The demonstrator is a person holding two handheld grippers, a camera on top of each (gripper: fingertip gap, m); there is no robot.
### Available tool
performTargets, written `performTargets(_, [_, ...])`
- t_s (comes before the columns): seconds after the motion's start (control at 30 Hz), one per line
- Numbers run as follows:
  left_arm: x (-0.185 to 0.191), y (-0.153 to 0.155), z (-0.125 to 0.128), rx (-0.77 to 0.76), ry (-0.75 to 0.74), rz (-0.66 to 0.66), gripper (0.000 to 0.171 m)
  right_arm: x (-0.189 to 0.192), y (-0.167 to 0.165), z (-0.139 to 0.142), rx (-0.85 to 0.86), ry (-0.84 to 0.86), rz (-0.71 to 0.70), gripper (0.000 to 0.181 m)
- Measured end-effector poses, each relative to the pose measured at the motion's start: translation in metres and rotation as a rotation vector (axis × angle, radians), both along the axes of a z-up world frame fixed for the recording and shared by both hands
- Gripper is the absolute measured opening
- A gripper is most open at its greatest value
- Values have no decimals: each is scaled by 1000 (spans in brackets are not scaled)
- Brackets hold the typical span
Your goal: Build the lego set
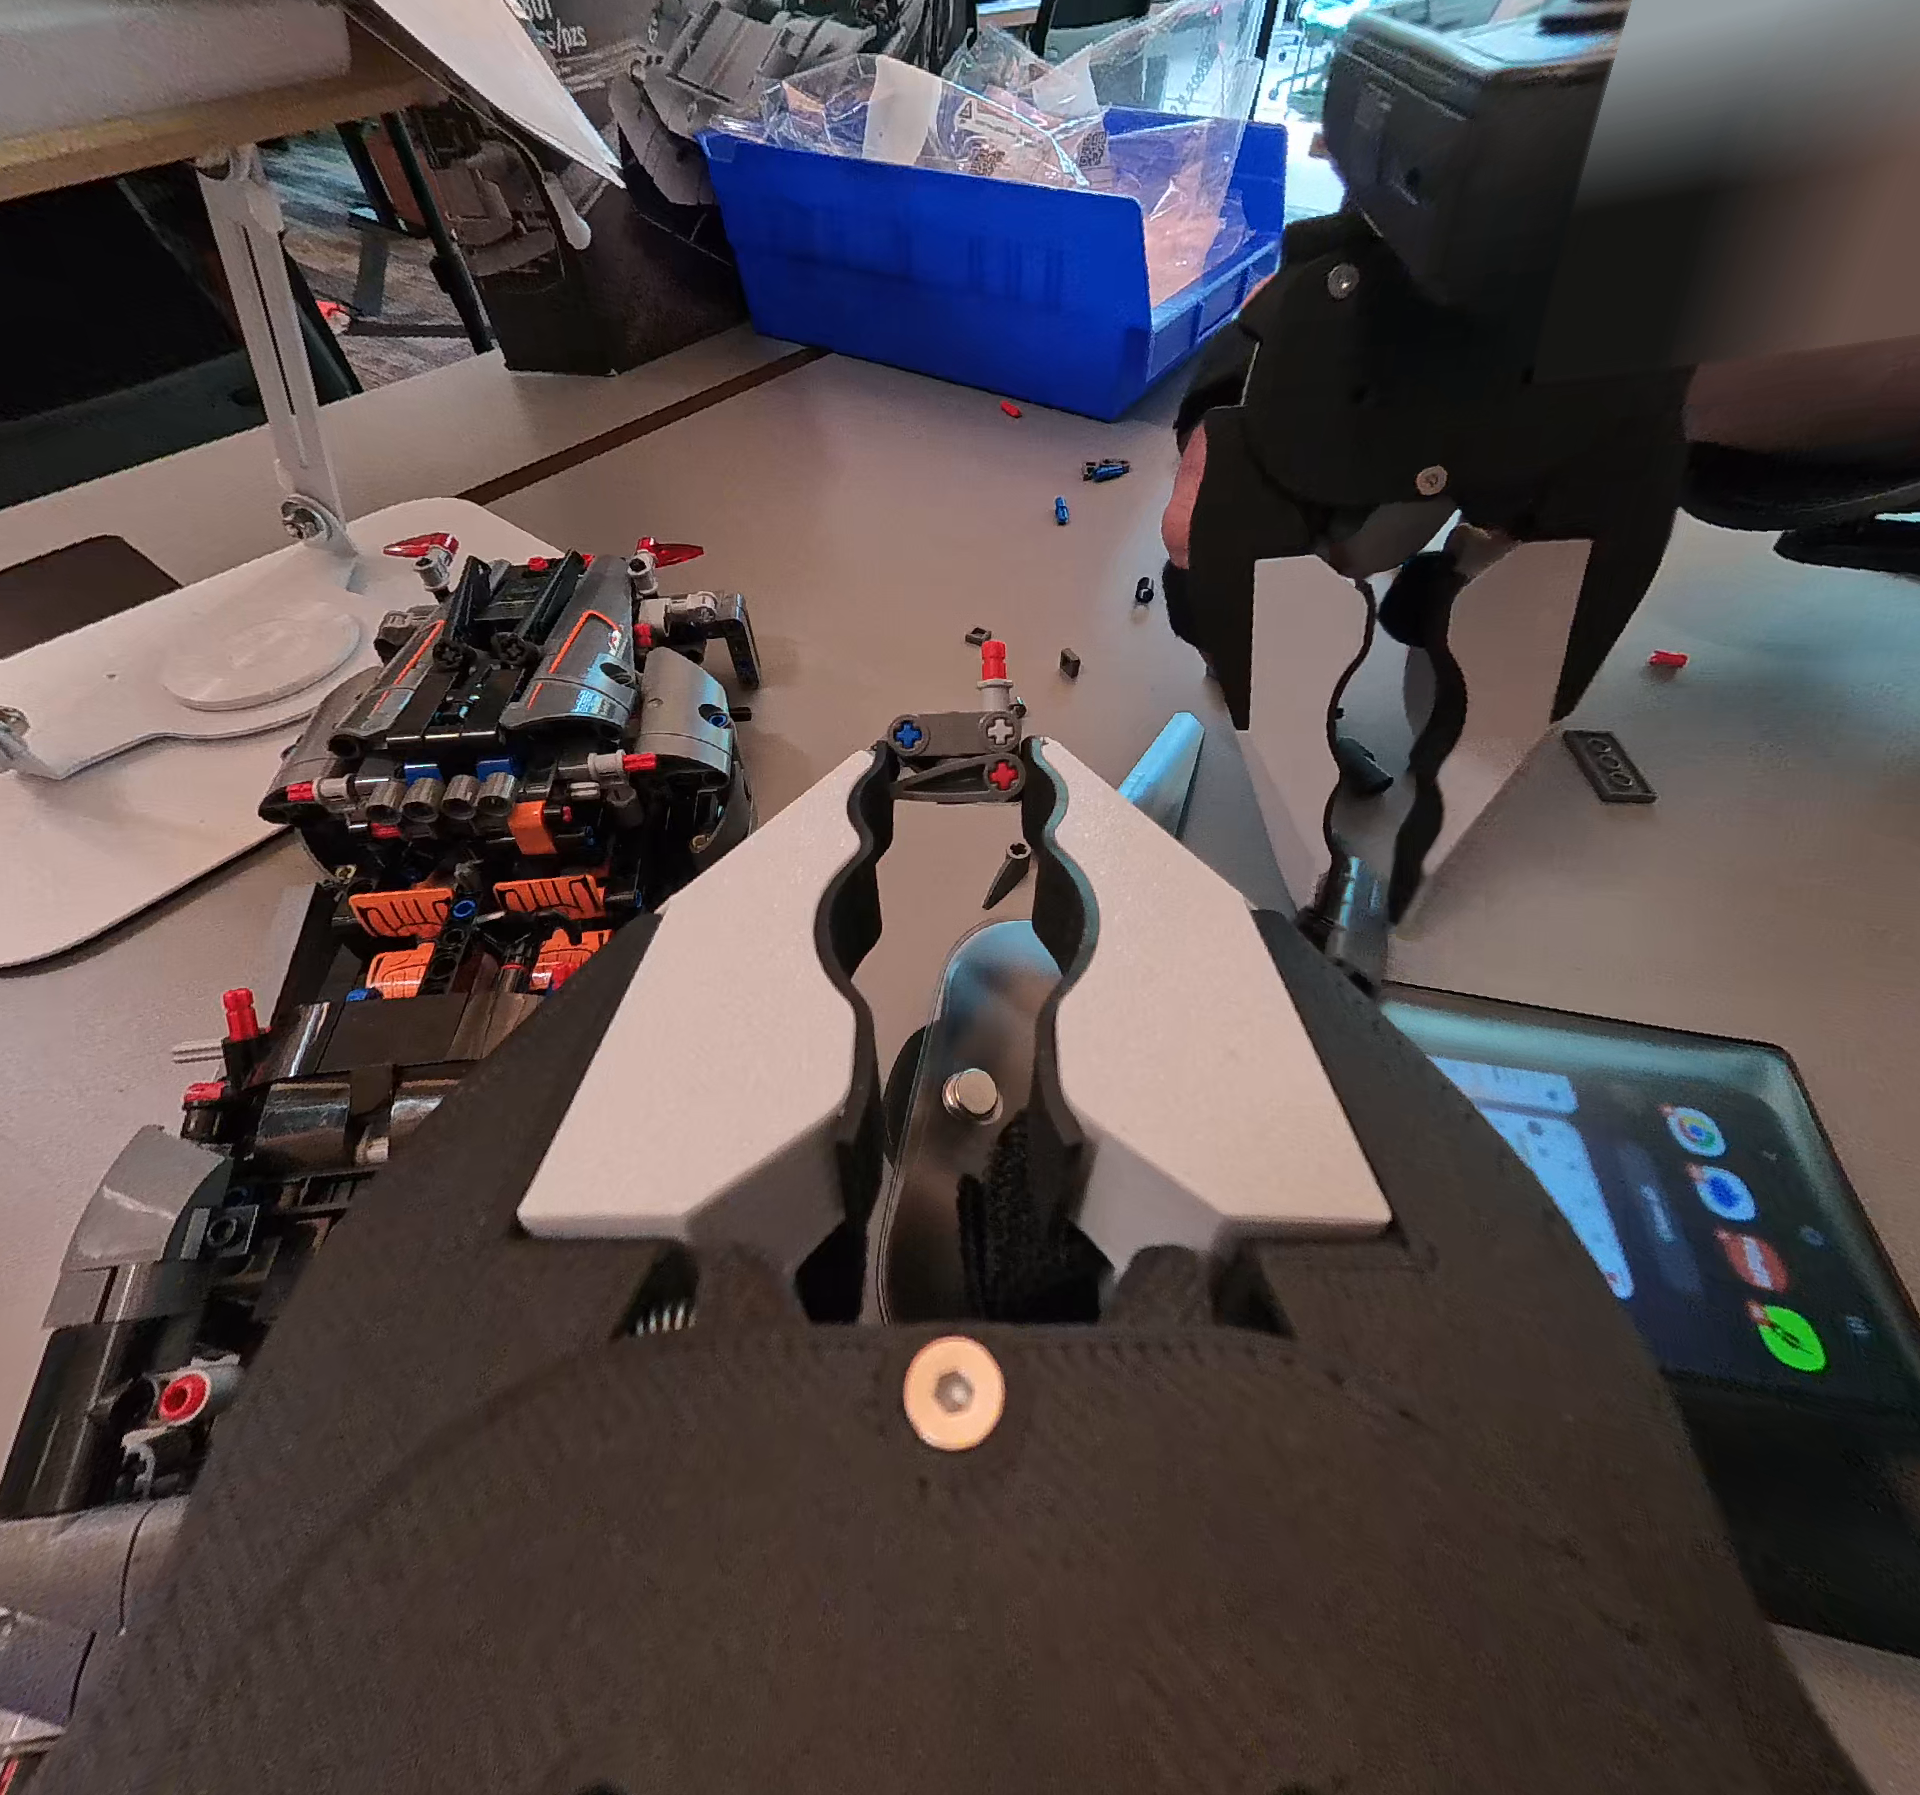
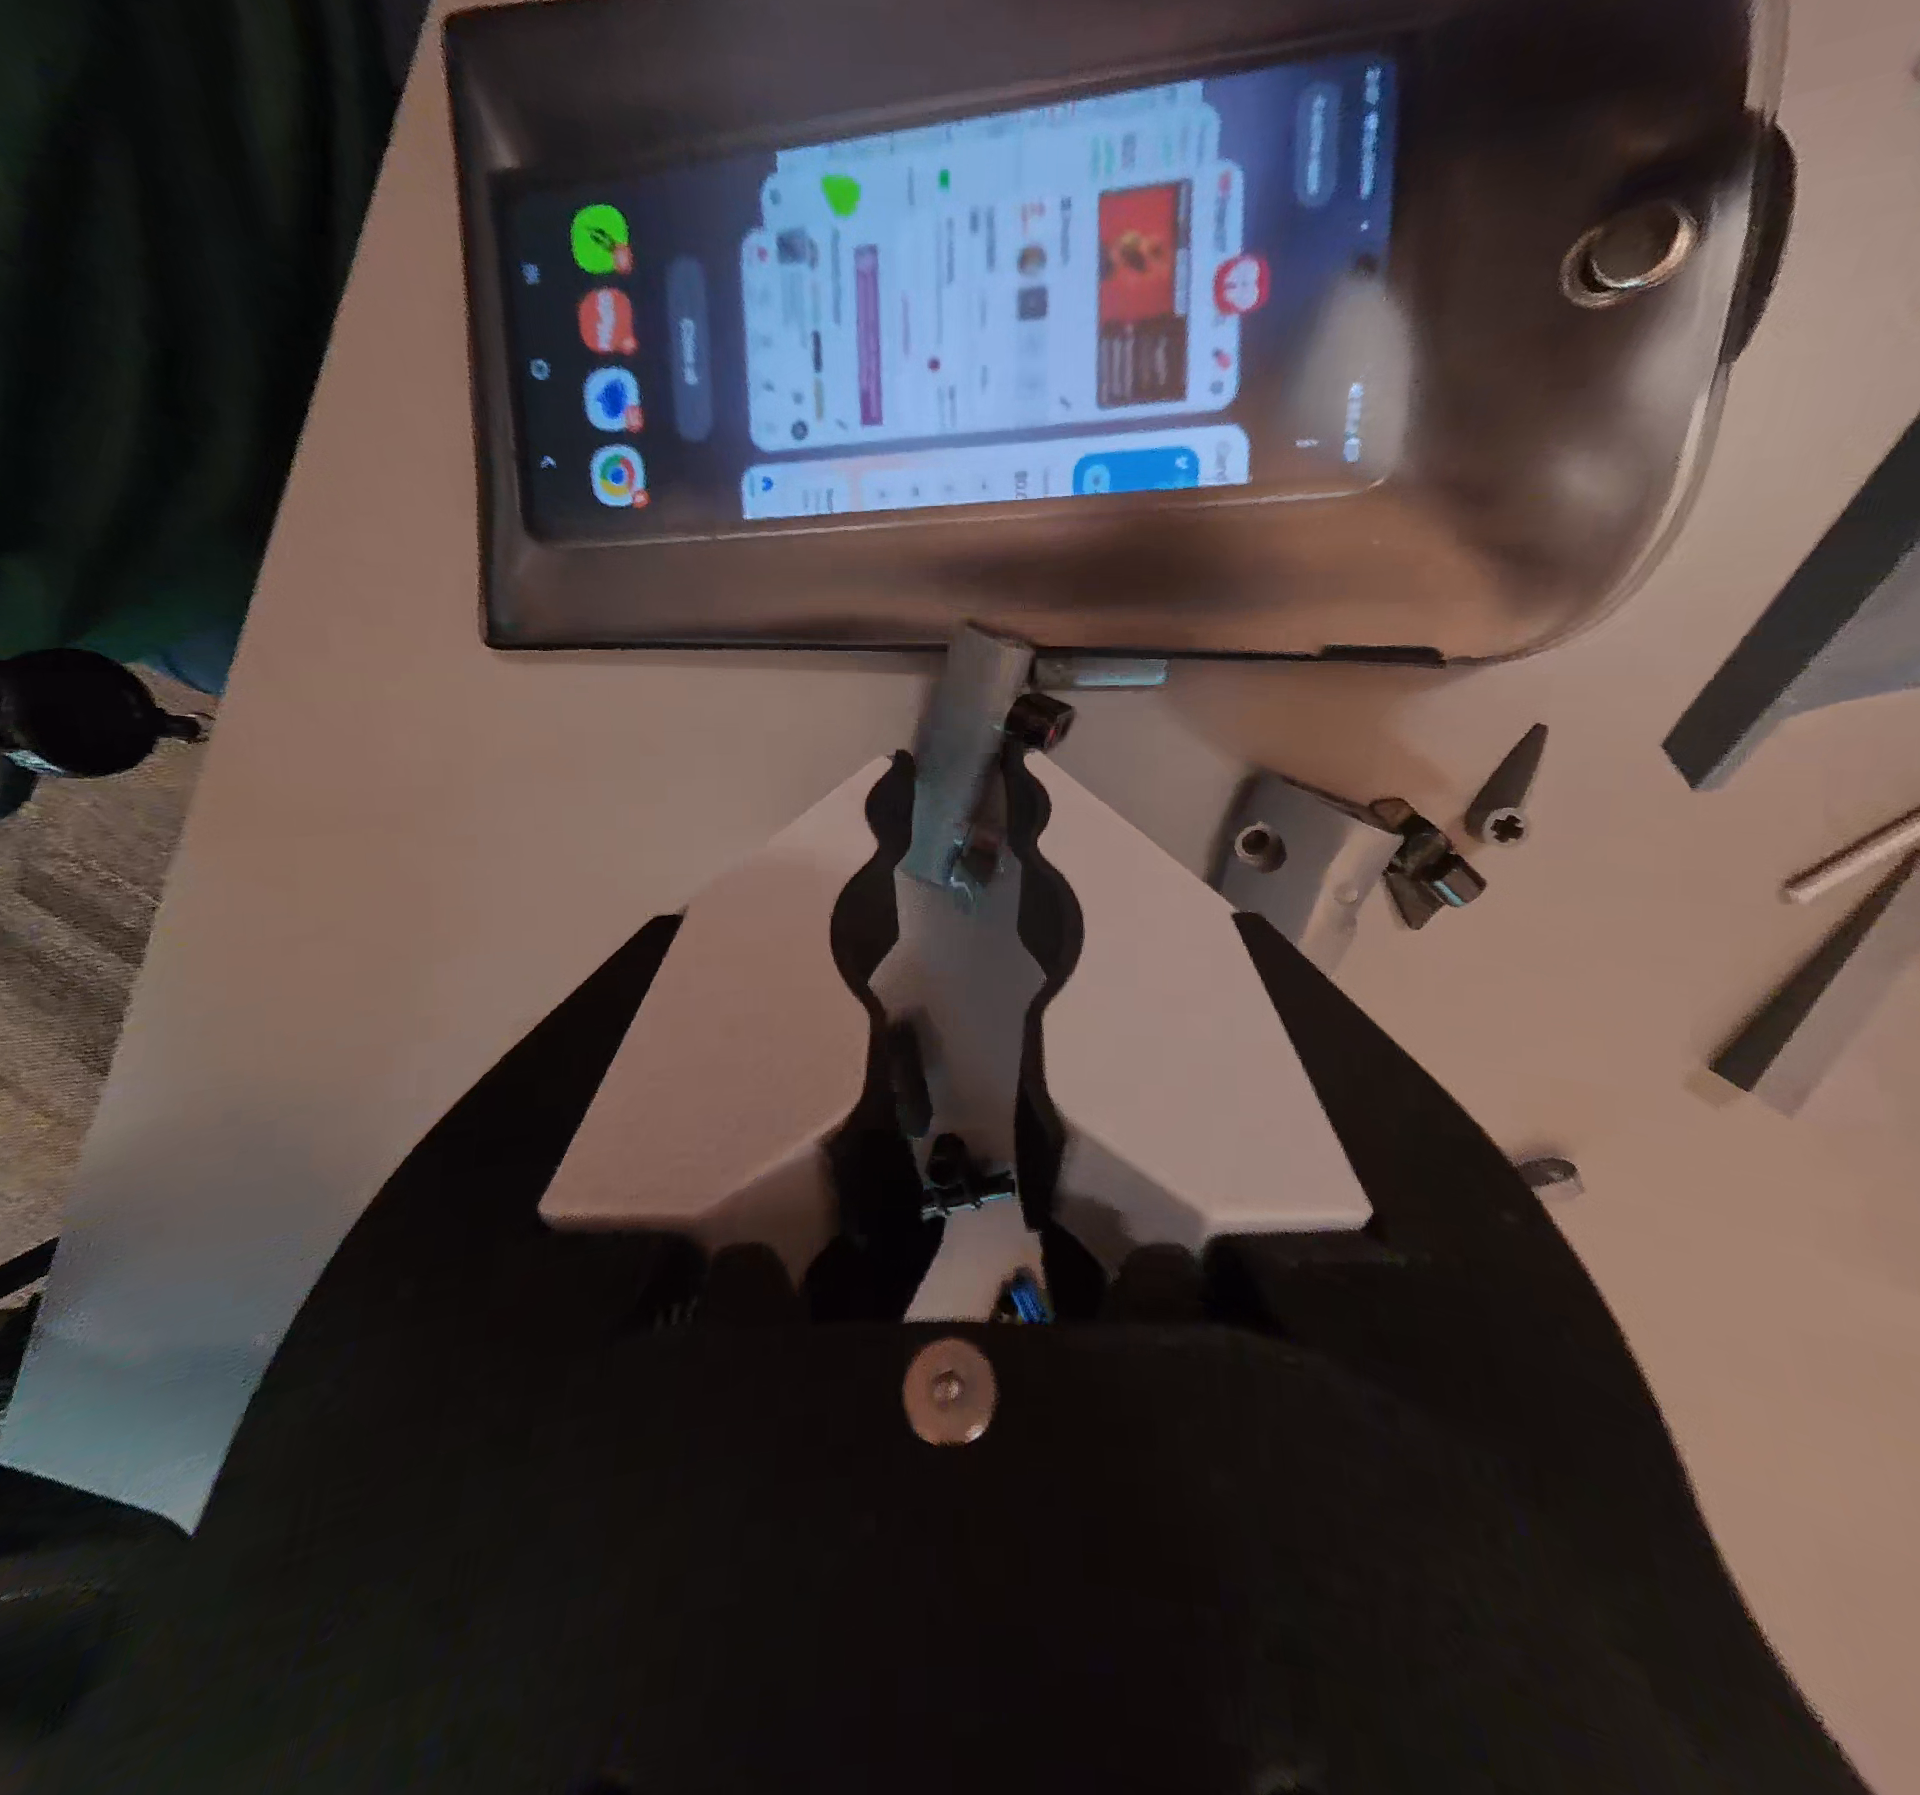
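My left gripper [image 1: 954, 758] is shut on a small dark grey lego assembly [image 1: 951, 753] with blue, grey and red cross pins and a red pin on top. It holds it above the table, right of the black and orange lego car [image 1: 499, 758]. My right gripper [image 2: 961, 769] is shut on a light grey lego panel [image 2: 956, 810] and points down at the table beside a phone. It also shows in the left wrist view [image 1: 1366, 893], right of my left gripper. A second grey panel with a black connector [image 2: 1330, 862] lies on the table to its right.
A lit phone in a black tray [image 2: 935, 311] lies just past the right gripper. A blue bin with plastic bags [image 1: 987, 259], the set's box [image 1: 644, 83] and a white stand [image 1: 260, 602] are at the back. Loose pins [image 1: 1060, 509] and a black plate [image 1: 1608, 765] lie scattered. Spacing between my two grippers at the tips: around 15 centimeters.
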State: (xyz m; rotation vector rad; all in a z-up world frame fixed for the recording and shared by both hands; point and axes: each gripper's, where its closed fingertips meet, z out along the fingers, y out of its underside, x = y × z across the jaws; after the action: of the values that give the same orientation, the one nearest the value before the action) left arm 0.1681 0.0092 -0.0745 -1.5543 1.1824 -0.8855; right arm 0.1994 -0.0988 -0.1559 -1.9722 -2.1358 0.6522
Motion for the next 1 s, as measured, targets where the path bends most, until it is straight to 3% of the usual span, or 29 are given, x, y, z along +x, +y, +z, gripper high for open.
performTargets(0.27, [1, 0, 0, 2, 1, 0, 22, -2, 3, 4, 41, 22, 14, 8])
performTargets(0.47, [0, -2, 5, -1, -11, -3, 22, -11, 7, 22, 19, 133, -17, 6])
performTargets(0.63, [4, -15, 6, -46, -9, -59, 22, -10, 9, 21, 7, 139, -27, 6])
performTargets(0.77, [12, -32, -9, -150, 67, -143, 22, -9, 10, 22, 1, 149, -33, 6])
performTargets(0.87, [15, -37, -22, -143, 124, -157, 23, -8, 12, 22, 8, 145, -36, 6])
performTargets(1.0, [13, -35, -23, -123, 113, -146, 23, -8, 12, 22, 13, 150, -35, 6])
